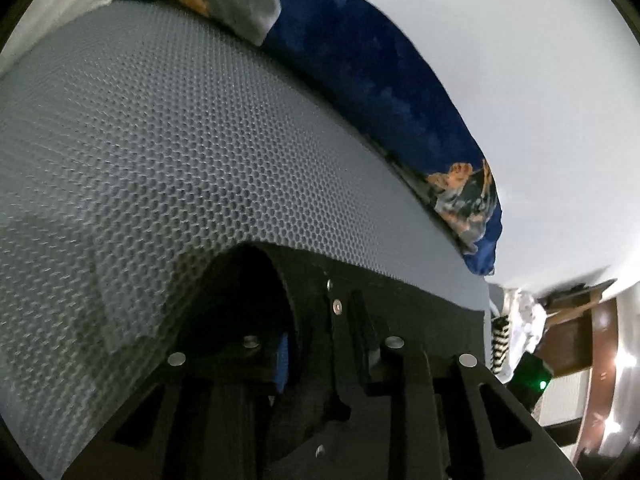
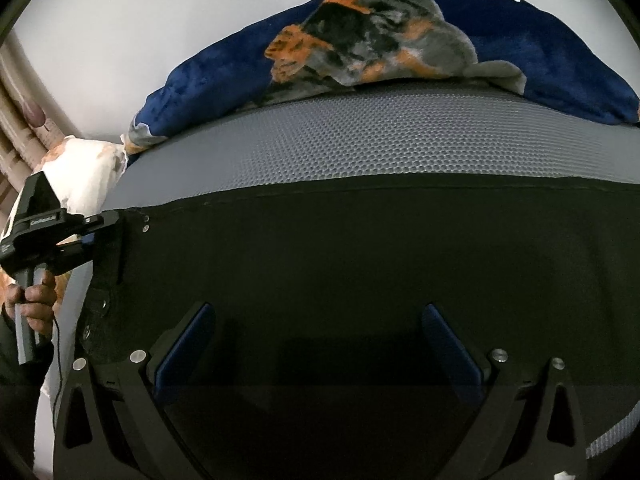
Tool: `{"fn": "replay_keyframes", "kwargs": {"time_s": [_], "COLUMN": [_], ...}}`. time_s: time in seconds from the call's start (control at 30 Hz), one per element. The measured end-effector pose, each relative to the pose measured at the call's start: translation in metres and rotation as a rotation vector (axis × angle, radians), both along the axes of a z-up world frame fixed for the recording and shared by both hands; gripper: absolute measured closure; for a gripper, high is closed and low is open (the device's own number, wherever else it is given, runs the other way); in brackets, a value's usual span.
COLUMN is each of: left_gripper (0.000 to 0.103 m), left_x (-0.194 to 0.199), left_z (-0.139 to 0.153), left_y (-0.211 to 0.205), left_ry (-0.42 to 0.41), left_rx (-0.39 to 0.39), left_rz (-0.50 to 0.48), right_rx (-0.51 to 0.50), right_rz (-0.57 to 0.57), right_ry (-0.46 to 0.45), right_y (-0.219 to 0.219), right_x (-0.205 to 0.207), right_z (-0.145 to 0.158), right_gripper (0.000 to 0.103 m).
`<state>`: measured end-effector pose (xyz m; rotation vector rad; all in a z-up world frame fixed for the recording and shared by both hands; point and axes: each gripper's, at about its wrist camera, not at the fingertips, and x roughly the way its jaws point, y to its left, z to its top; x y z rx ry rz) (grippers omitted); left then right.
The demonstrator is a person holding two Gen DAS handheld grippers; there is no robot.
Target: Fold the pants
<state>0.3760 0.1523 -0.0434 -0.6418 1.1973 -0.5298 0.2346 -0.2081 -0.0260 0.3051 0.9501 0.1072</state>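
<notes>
Black pants (image 2: 360, 248) lie spread on a grey honeycomb mat (image 2: 360, 148). Their snap-buttoned waistband corner (image 1: 332, 300) shows in the left wrist view. My left gripper (image 1: 320, 340) is clamped on that corner, with black cloth bunched between its fingers. In the right wrist view the same left gripper (image 2: 86, 236) bites the pants' left edge, and a hand (image 2: 34, 300) holds its handle. My right gripper (image 2: 318, 312) hangs over the middle of the pants. Its blue pads (image 2: 188, 344) stand wide apart with nothing pressed between them.
A blue blanket (image 2: 540, 52) with an orange and grey print lies along the mat's far edge, against a white wall (image 1: 500, 60). A white pillow (image 2: 84, 172) sits off the mat's left corner. Wooden furniture (image 1: 572, 344) stands beyond the mat's end.
</notes>
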Motion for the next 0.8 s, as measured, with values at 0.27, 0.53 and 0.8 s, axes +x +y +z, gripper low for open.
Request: {"fn": "replay_keyframes", "kwargs": {"time_s": [0.27, 0.53, 0.8], "left_gripper": [0.078, 0.093, 0.093], "left_x": [0.011, -0.019, -0.067], "left_z": [-0.017, 0.037, 0.090], "left_y": [-0.018, -0.024, -0.033], "left_ry": [0.012, -0.152, -0.273], "left_rx": [-0.019, -0.069, -0.117], "left_rz": [0.083, 0.024, -0.115], "right_rx": [-0.035, -0.120, -0.246], "right_rz": [0.028, 0.296, 0.712], "right_ry": [-0.004, -0.083, -0.024], "right_y": [0.000, -0.006, -0.006], "right_x": [0.008, 0.029, 0.088], "right_z": [0.001, 0.031, 0.052], "right_gripper": [0.000, 0.000, 0.004]}}
